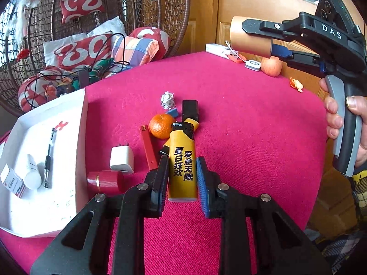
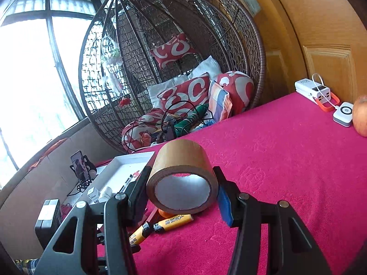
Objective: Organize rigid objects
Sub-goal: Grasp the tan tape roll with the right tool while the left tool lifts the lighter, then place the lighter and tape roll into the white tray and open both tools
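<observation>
a wicker hanging chair (image 2: 174,52) piled with cushions stands between bright window (image 2: 34,68) and wooden door (image 2: 325,45).

Glossy plastic lighter (image 1: 182,162); matt brown tape roll (image 2: 182,180); rough pink cloth (image 1: 240,119).

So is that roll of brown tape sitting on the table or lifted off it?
Lifted. The right tongs are shut on the tape roll, holding it above the red tablecloth, with a yellow lighter visible beneath it.

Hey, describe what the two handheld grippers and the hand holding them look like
Both grippers, left and right, are black angular plastic with silver pivot bolts and blue ribbed finger pads. The right gripper carries white DAS lettering, a grey-and-black pistol grip and a boxy camera housing. The bare hand meets a yellow plaid sleeve.
</observation>
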